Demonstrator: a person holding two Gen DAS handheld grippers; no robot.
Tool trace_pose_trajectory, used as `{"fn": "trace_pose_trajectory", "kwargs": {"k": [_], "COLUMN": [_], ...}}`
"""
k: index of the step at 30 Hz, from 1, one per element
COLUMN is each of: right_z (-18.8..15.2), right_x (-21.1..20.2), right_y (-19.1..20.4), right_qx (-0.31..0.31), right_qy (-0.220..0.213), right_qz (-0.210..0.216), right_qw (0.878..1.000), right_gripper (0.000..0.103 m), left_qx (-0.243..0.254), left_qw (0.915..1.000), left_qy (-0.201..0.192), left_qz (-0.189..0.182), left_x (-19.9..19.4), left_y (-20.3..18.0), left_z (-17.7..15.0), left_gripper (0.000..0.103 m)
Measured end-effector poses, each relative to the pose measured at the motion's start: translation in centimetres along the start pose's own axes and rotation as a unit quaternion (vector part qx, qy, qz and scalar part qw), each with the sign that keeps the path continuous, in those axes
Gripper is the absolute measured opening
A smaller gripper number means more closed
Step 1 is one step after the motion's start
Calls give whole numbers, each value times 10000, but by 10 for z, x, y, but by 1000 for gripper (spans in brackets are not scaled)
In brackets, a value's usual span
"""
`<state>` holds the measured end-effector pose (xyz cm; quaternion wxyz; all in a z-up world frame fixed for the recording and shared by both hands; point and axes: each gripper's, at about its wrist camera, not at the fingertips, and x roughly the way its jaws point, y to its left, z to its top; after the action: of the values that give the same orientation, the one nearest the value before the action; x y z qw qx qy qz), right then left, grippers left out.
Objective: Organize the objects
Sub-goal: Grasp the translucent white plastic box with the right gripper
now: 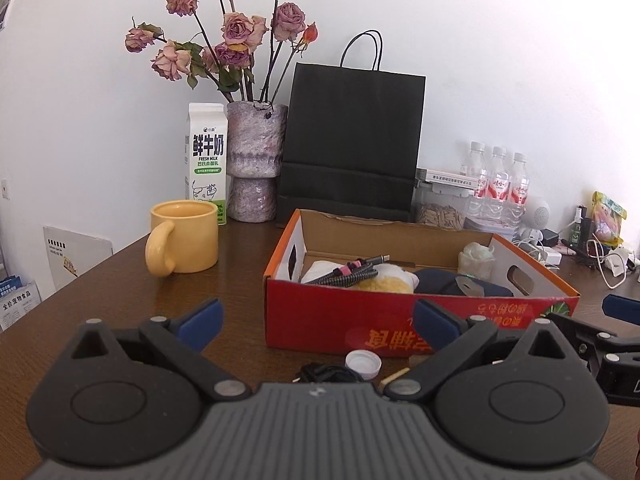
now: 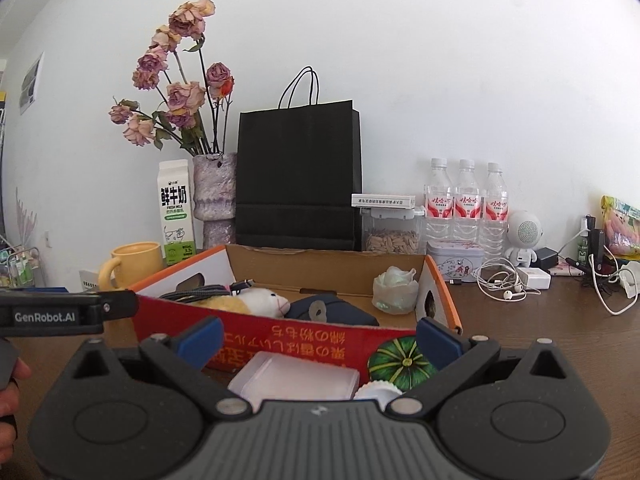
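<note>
Down at the bottom of the left wrist view, the left tool [image 1: 316, 318] has its blue-padded fingers spread wide with nothing between them, hovering over the brown surface [image 1: 120, 280]. Just beyond its body, low in the centre of the frame, lie a white bottle cap [image 1: 363, 361], a dark tangled cord [image 1: 328, 372] and a small wooden stick [image 1: 396, 375], all close to the front wall of the red cardboard box [image 1: 340, 320]. Likewise in the right wrist view the right tool [image 2: 318, 334] stands wide open and empty; between its fingers, low in the frame, a clear plastic case [image 2: 296, 378] and a white ridged lid [image 2: 376, 392] rest on the surface against the box front [image 2: 320, 340]. Inside the box lie a braided cable [image 1: 348, 274], a yellow and white plush toy [image 2: 256, 302], a dark blue pouch [image 2: 332, 312] and a pale crumpled bag [image 2: 394, 288] in the far right corner. At centre left of the left view a yellow mug [image 1: 184, 236] stands apart from the box, with a milk carton [image 1: 207, 160] and a vase of dried roses [image 1: 256, 160] behind it. A black paper bag [image 1: 352, 140] rises behind the box, and three water bottles [image 2: 466, 200] line the wall at the right.
</note>
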<state>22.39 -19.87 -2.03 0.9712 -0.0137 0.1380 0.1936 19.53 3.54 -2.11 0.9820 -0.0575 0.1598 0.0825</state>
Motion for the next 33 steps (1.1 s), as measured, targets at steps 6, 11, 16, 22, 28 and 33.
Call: {"fn": "trace_pose_trajectory", "kwargs": {"k": [6,11,16,22,28,33], "right_z": [-14,-19,-17,-6,3,0], "right_x": [-22,-25,-11,21,61,83], "right_y": [8,9,10,17,28,34], "right_qx": [-8,24,141,368,388,358], "right_qy": [165,407,793,1155,1422,1661], "right_qz": [-153,-158,-143,-136,-403,-640], "right_qw": [9997,9990,9966,9925,9883,9834], "right_gripper": [103,103,103,103,99,93], "left_qx": [-127,19,-5,-179,-292,-338], "left_qw": [9990,9987,9985,9978,9969,9968], "left_qy": [421,490,530,617,697,685], "left_qz": [-127,-152,-98,-163,-225,-251], "left_x": [-10,-19,-19,-16,-12,-11], "left_y": [15,21,28,36,39,40], "left_z": [-14,-19,-21,-23,-24,-24], "left_gripper": [103,103,103,103,103,103]}}
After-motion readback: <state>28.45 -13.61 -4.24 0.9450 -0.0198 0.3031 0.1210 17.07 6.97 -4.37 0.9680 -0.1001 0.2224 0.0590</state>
